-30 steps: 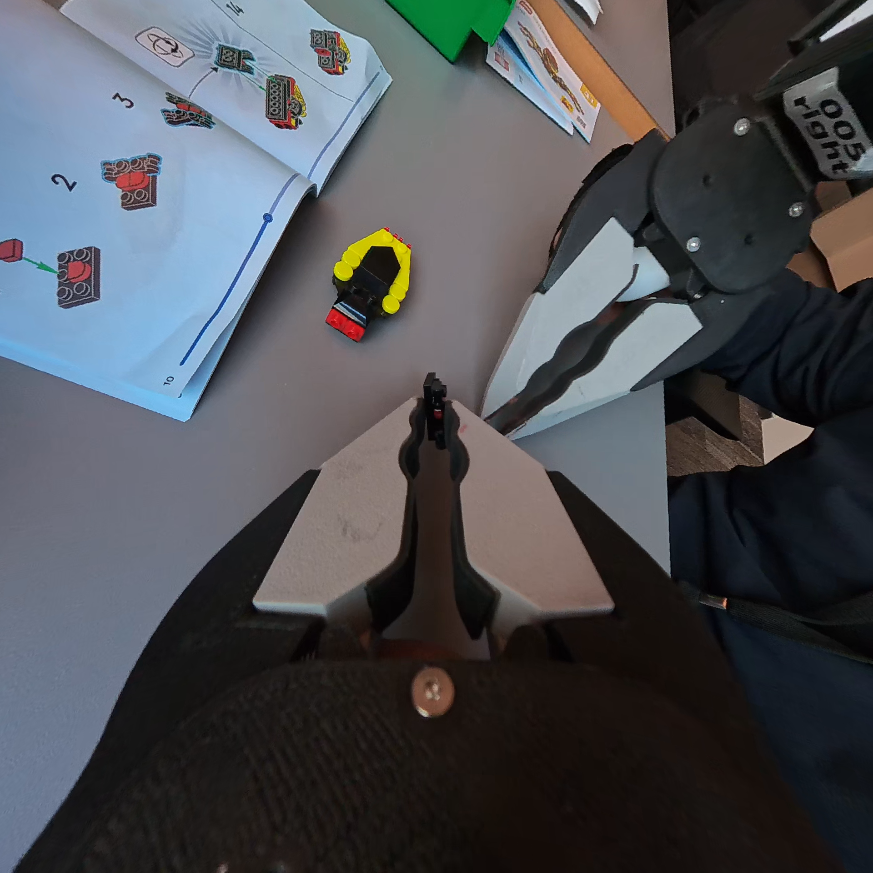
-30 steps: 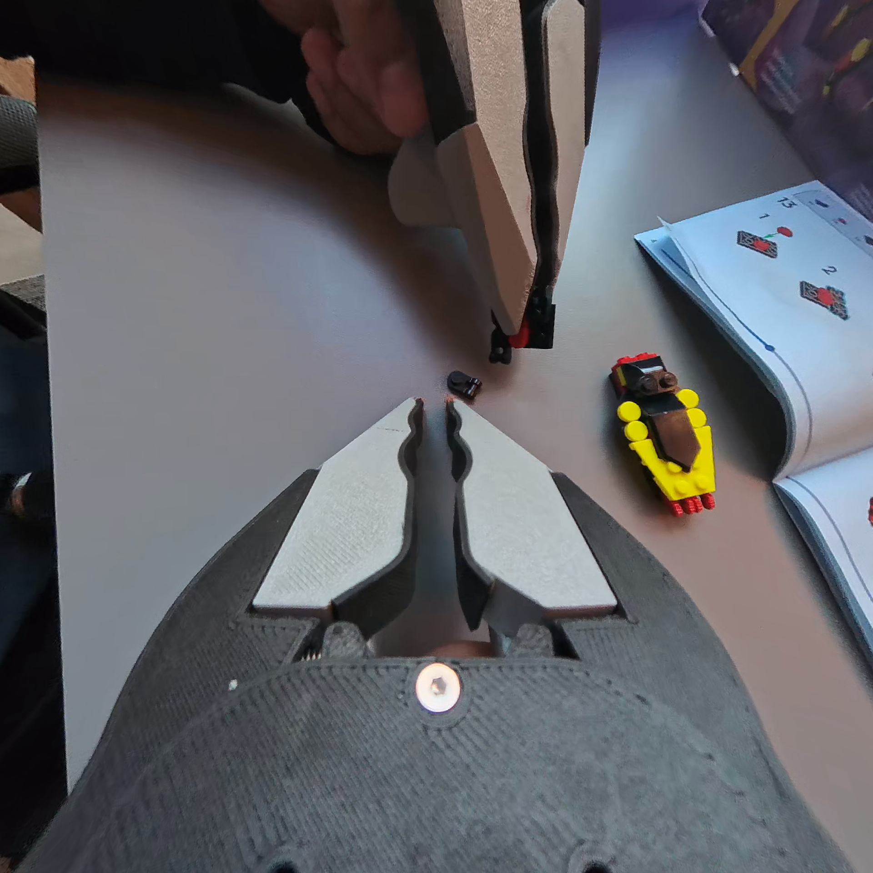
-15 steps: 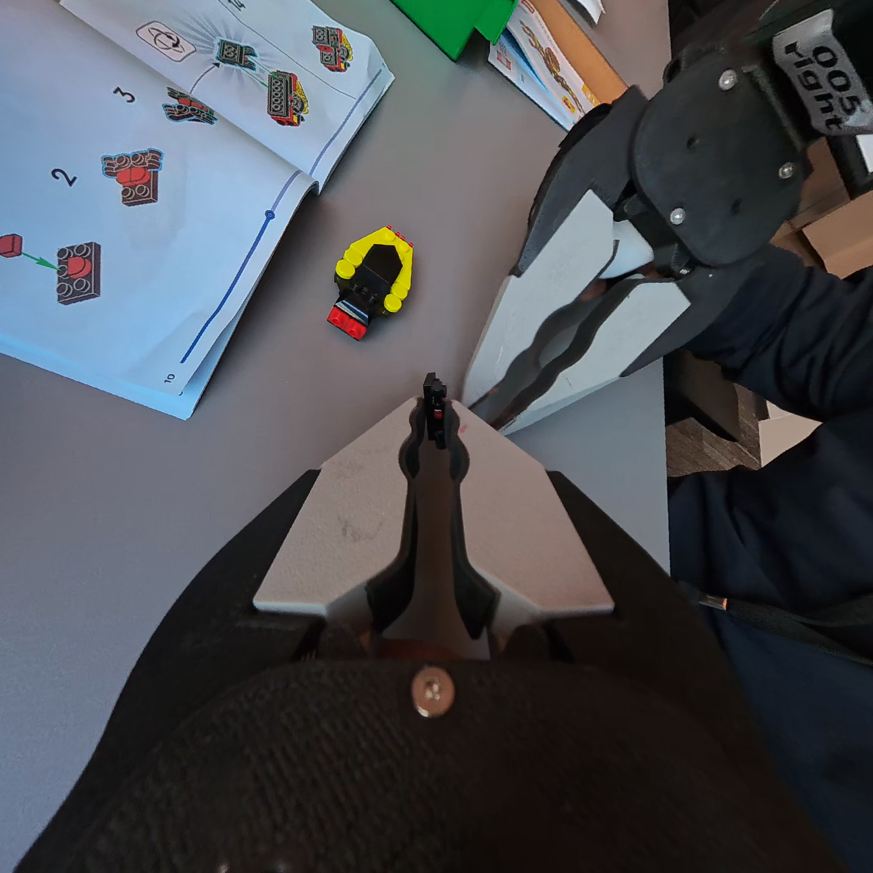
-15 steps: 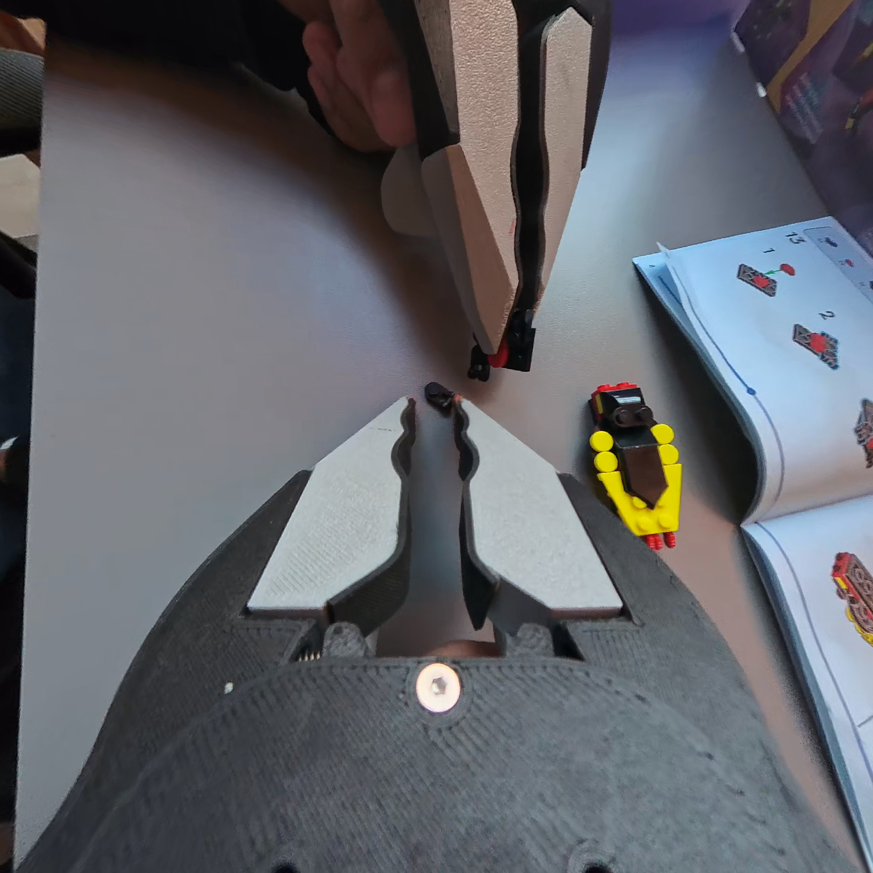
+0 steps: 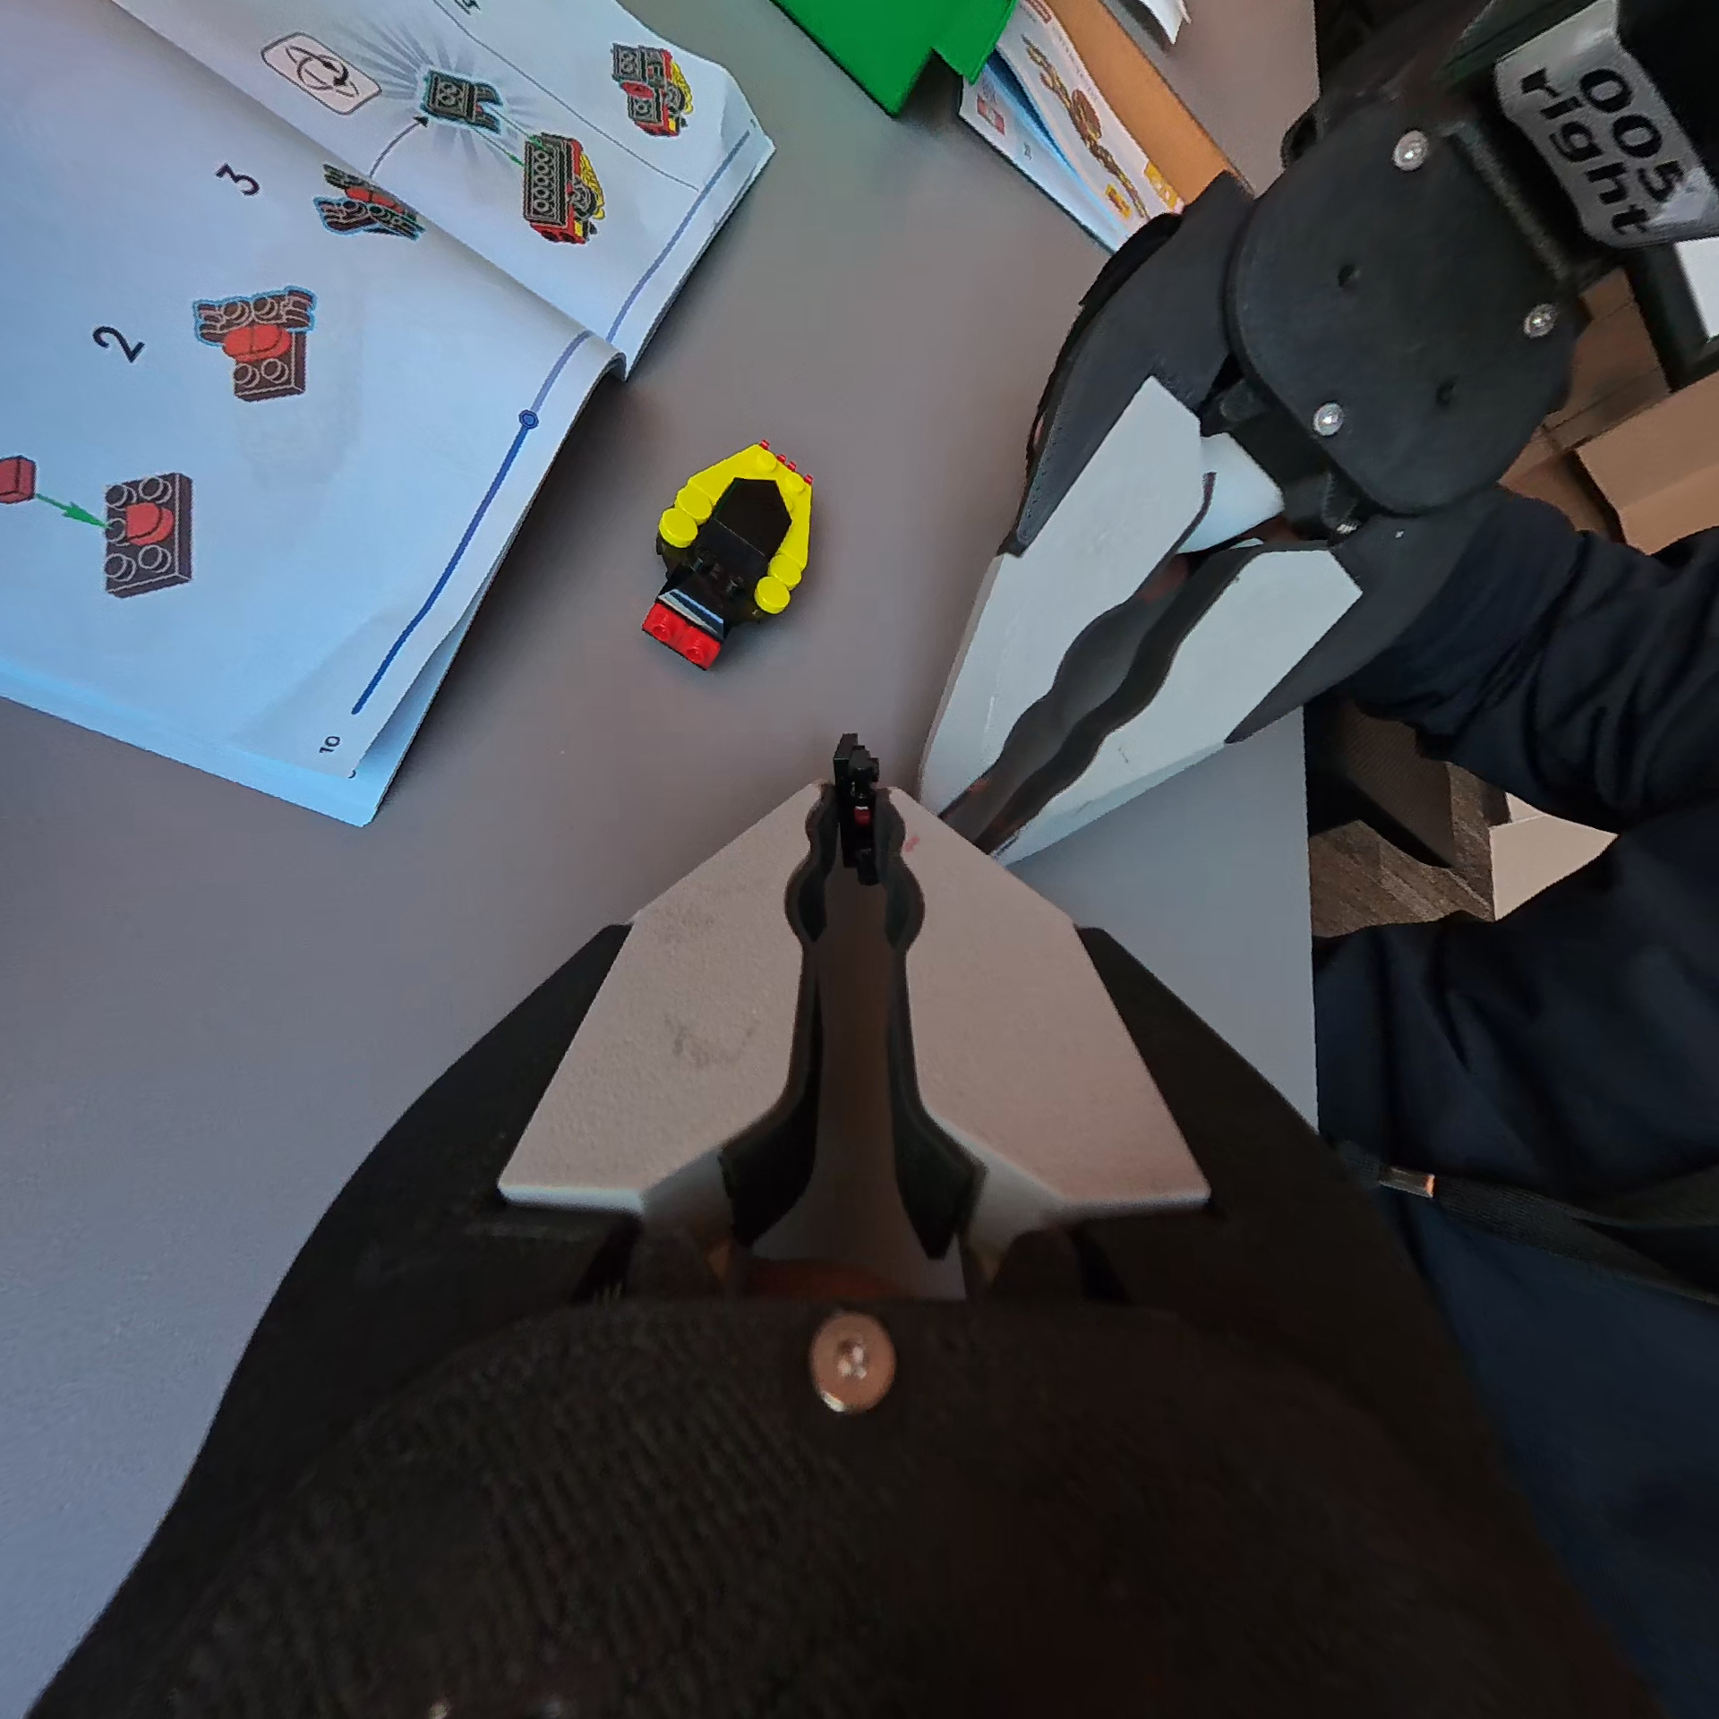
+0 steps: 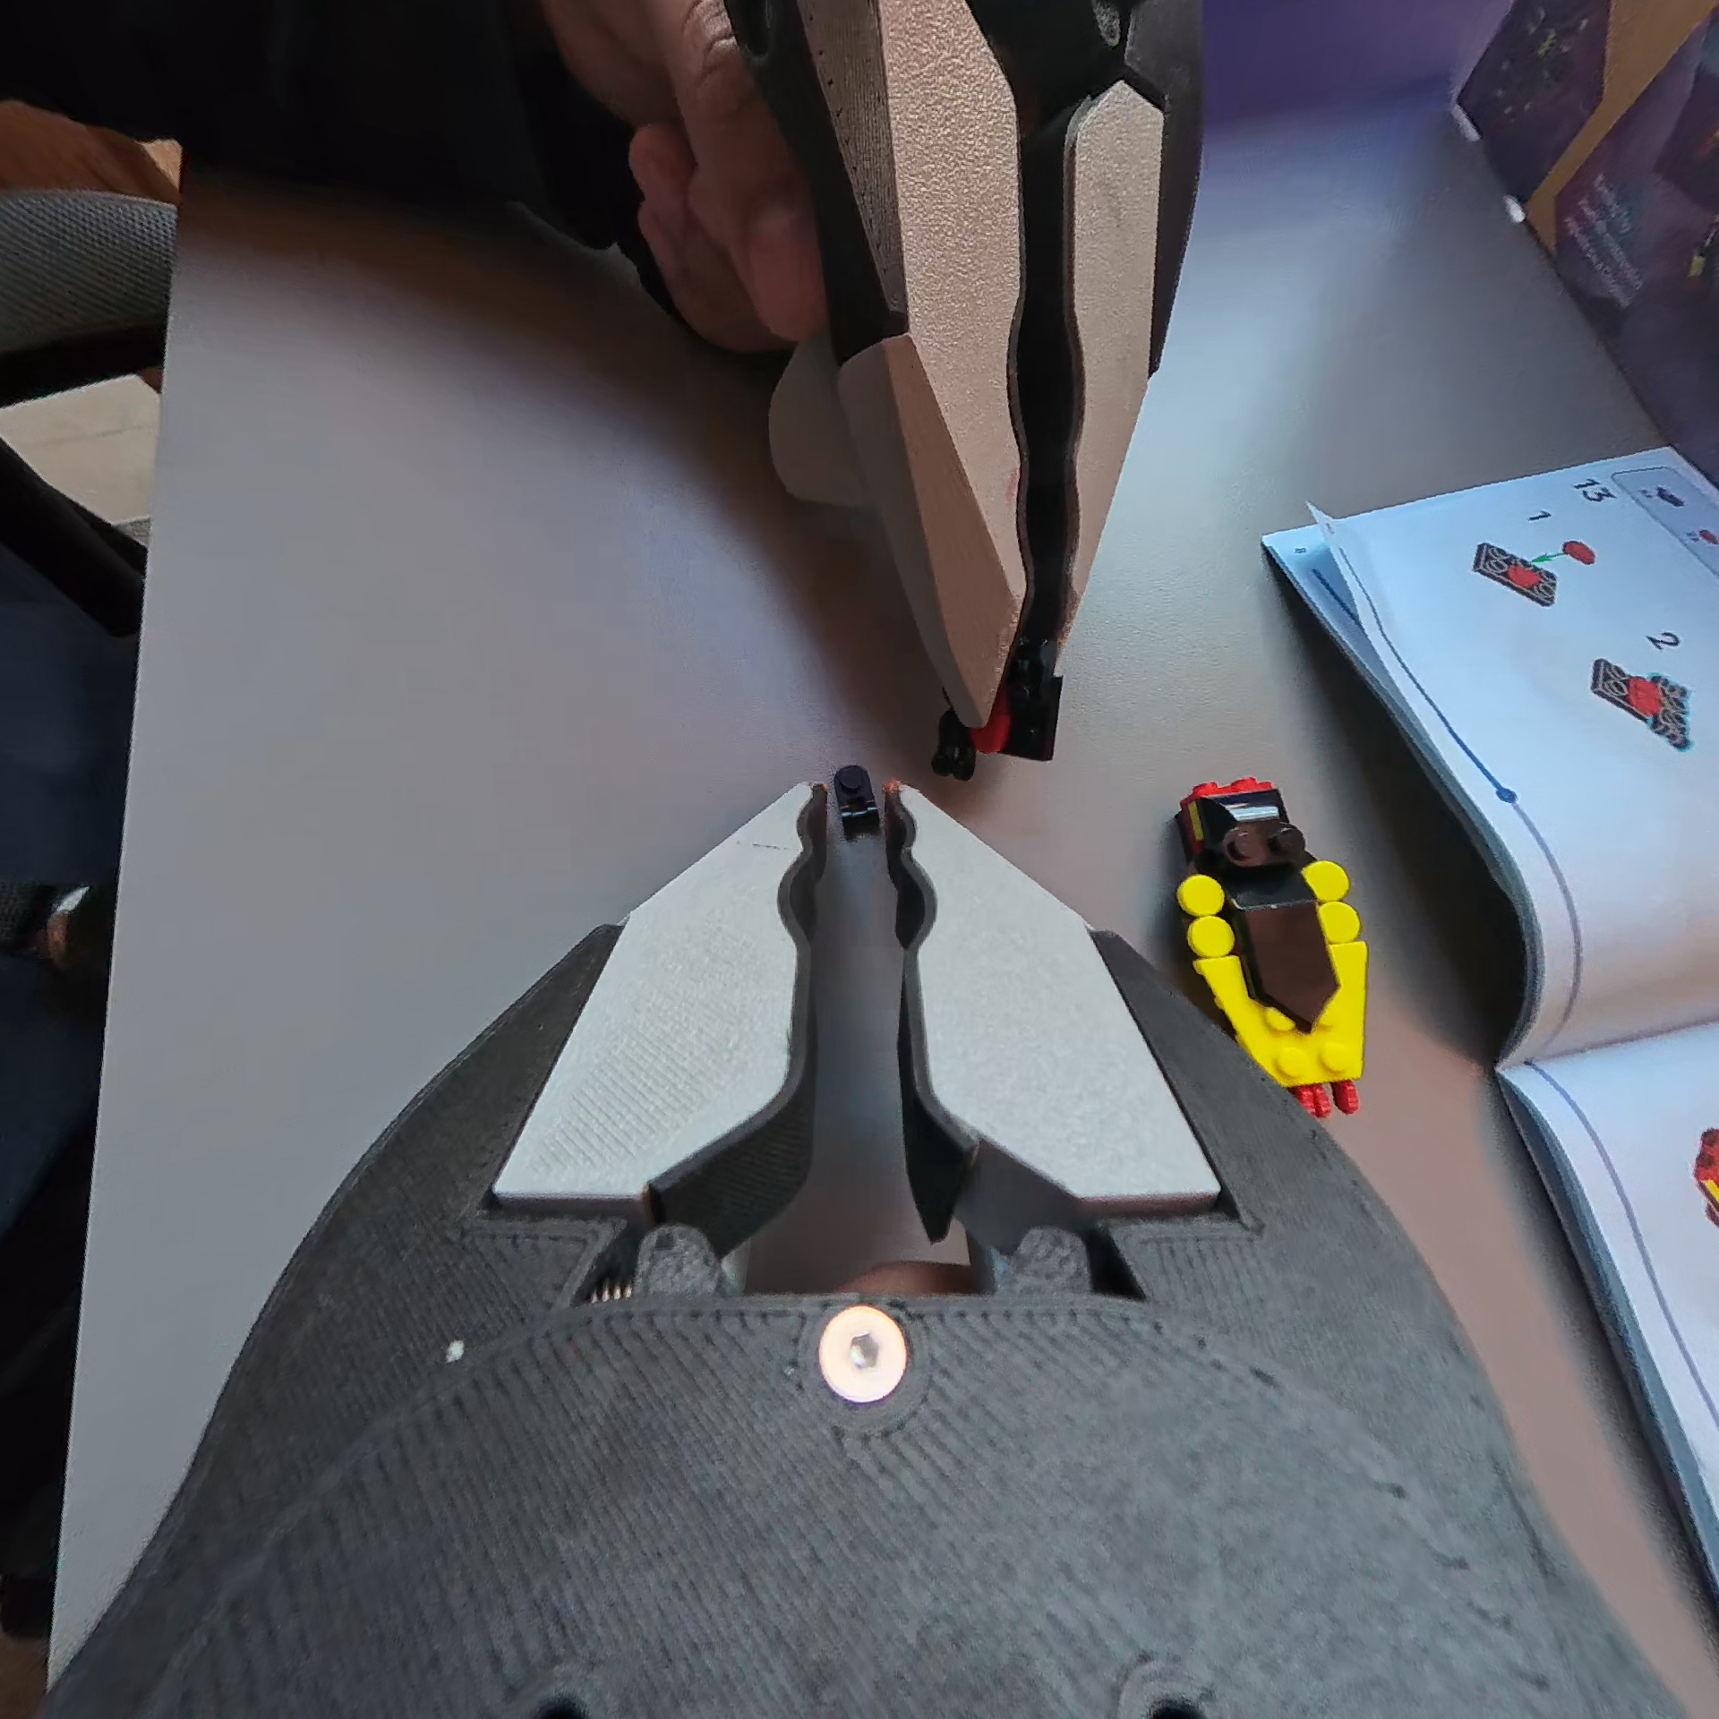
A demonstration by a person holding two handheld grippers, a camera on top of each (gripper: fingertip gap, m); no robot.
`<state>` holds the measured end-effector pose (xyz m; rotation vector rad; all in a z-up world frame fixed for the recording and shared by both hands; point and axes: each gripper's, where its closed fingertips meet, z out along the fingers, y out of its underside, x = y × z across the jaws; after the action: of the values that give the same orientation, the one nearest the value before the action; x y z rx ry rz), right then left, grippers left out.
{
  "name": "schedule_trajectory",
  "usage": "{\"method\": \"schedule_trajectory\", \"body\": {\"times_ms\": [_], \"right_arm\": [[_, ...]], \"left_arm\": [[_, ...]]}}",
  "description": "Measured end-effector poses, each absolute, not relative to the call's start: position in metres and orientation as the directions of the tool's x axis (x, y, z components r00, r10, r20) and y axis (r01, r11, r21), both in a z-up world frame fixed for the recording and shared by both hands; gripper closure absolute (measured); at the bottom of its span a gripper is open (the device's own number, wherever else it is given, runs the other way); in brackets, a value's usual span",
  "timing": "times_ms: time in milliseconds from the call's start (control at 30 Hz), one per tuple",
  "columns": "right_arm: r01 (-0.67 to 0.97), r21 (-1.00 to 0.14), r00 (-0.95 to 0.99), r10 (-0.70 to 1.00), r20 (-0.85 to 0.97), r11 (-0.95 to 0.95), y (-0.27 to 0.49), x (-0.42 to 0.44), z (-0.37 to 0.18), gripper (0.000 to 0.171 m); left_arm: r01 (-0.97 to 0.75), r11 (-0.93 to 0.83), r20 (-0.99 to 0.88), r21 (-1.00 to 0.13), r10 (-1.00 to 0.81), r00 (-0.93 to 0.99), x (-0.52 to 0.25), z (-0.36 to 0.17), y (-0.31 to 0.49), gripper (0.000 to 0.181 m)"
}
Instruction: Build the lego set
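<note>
Left wrist view: my left gripper (image 5: 854, 802) pinches a small black-and-red lego piece (image 5: 856, 807) above the grey table (image 5: 233, 977). The yellow lego model (image 5: 735, 549) lies beside the open booklet (image 5: 279, 391).

Right wrist view: my right gripper (image 6: 856, 795) is slightly open around a tiny black piece (image 6: 854, 798); whether it grips, I cannot tell. A purple box (image 6: 1619, 186) stands at the table's far corner.

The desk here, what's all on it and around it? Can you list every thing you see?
Yellow, black and red lego model: one, lying alone on the grey table, near the booklet.
Instruction booklet: one, pale blue, open.
Small black piece: one, between the right gripper's fingertips.
Black and red sub-assembly: one, pinched at the left gripper's tip.
Green box: one, at the table's far edge.
Leaflets: a few, pale, beside the green box.
Dark printed box: one, beyond the booklet.
Left gripper: grey and black, shut.
Right gripper: grey and black, slightly apart.
Hand: one, gripping the left gripper.
</note>
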<state>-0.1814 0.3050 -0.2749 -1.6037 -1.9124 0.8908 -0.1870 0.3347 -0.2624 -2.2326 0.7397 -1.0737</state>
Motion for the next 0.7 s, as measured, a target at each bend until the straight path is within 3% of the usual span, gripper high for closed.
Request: {"method": "schedule_trajectory", "body": {"times_ms": [700], "right_arm": [[0.655,-0.744,-0.211,0.977,-0.012,0.132,0.3037,-0.1869,-0.2764,0.168]], "left_arm": [[-0.244,-0.696,0.509,-0.676,-0.680,0.527,-0.1862,-0.2627,0.3336,0.176]]}}
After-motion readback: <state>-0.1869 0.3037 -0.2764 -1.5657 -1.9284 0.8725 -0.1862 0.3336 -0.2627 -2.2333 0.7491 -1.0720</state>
